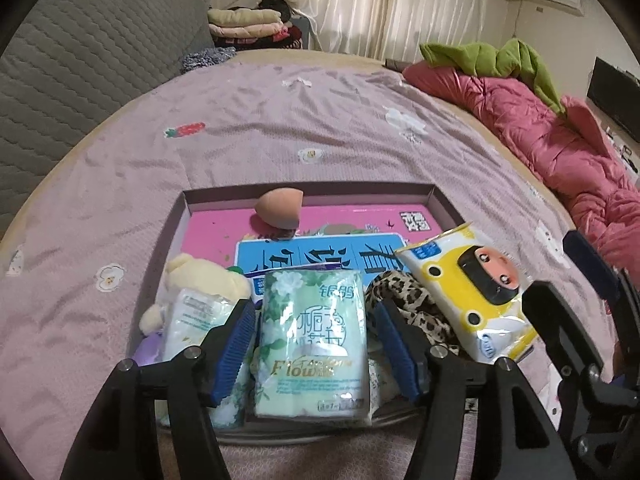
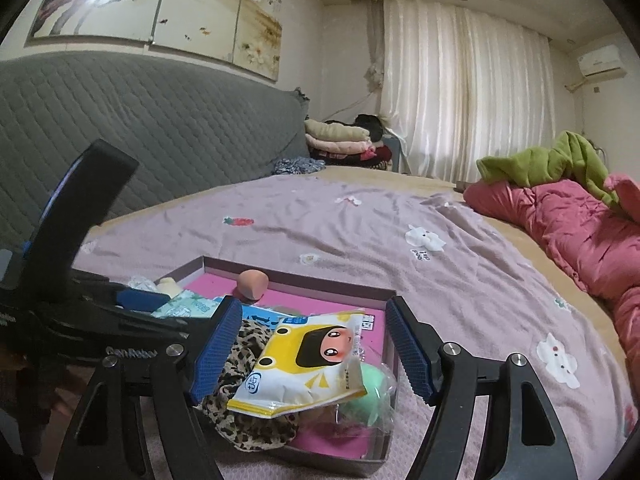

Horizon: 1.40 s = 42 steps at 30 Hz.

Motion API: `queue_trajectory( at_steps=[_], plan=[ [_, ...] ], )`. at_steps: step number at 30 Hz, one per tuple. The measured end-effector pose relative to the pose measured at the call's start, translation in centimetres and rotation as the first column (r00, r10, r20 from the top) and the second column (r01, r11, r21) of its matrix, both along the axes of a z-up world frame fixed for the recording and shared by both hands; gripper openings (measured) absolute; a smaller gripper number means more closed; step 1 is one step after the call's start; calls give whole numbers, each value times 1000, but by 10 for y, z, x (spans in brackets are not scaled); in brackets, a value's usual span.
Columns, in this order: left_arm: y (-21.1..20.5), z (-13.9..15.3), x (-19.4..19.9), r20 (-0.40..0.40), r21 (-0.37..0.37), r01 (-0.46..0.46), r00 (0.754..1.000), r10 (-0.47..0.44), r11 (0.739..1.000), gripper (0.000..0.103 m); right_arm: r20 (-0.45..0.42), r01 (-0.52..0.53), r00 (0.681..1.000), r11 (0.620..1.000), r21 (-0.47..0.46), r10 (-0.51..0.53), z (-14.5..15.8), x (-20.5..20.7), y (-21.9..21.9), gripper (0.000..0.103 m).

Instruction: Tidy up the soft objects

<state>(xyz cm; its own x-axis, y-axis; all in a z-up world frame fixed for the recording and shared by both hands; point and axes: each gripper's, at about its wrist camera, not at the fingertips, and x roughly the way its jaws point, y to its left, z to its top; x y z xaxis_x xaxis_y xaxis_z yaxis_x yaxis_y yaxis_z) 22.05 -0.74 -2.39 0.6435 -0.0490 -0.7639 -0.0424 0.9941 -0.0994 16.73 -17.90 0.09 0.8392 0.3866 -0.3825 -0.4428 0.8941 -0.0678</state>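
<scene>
A shallow cardboard box (image 1: 434,194) (image 2: 296,278) lies on the bed and holds soft items. My left gripper (image 1: 316,328) is open, its blue pads on either side of a green tissue pack (image 1: 314,340) without pressing it. Beside that are a cream plush toy (image 1: 200,280), a leopard-print cloth (image 1: 408,308) (image 2: 240,400) and a yellow wipes pack (image 1: 472,292) (image 2: 308,364). An orange makeup sponge (image 1: 278,210) (image 2: 252,283) sits at the box's far side. My right gripper (image 2: 308,344) is open over the wipes pack, not touching it. A green ball in plastic (image 2: 370,394) lies under the pack.
The bed has a mauve sheet (image 1: 320,128) with small patches. A pink quilt (image 1: 560,140) (image 2: 580,232) with a green cloth (image 1: 500,60) lies at the right. A grey headboard (image 2: 140,128) is at the left, folded clothes (image 1: 248,26) beyond it.
</scene>
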Motion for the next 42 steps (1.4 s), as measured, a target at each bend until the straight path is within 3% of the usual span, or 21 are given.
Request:
queue_trajectory(
  at_steps=[10,17,26,33,42],
  plan=[
    [3,19,-32,47,-15,-15,999,16,1000,65,-16,12,1000,1000,-20,-13,1,-26,-2,76],
    [7,17,-64,44,29,-62,997,61,998,65,-26,46,999,998,-38,-47,1,-46,3,76],
    [13,8,-103,8,76,-110,994,110,991,65,-122,85,988,993,-78,-94,-10,-76,14,76],
    [17,1,-129,-25,80,-121,992,123,989,65,-189,94,976,990,-102,-112,-18,-101,15,76],
    [18,11,-150,-12,66,-112,993,113,992,65,-227,109,965,988,-112,-132,-15,-123,16,76]
  ],
)
